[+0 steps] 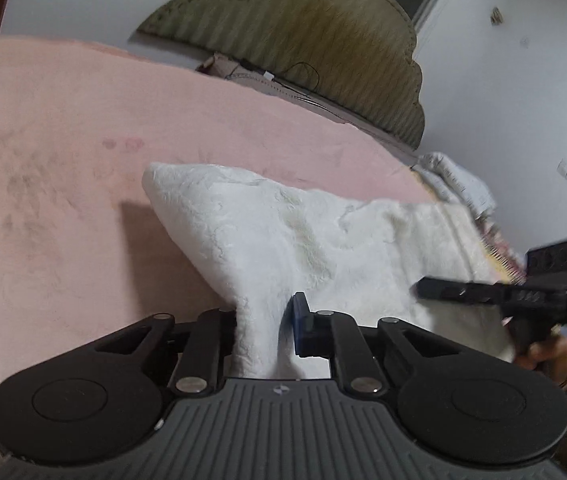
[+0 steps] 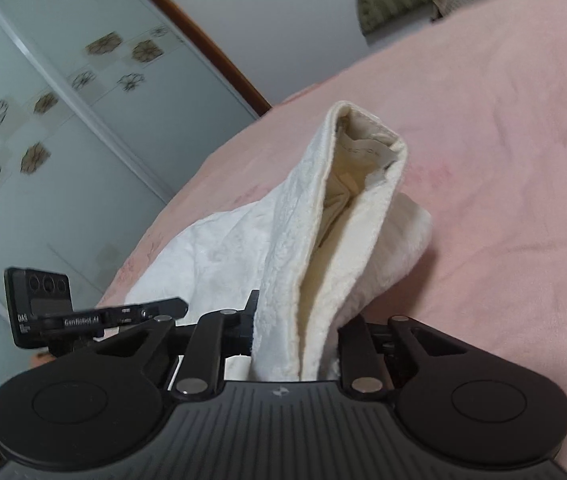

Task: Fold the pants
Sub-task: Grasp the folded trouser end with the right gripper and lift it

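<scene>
White textured pants lie on a pink bed cover. In the left wrist view my left gripper is shut on a pinched edge of the cloth, which rises in a peak ahead of it. The right gripper's body shows at the right edge, at the cloth's other end. In the right wrist view my right gripper is shut on a thick bunch of the pants, whose waistband opening, cream inside, points away from me. The left gripper's body appears at the left.
An olive padded headboard stands at the far end of the bed against a white wall. A sliding wardrobe door with flower prints is to the left in the right wrist view. Folded cloth lies at the bed's right edge.
</scene>
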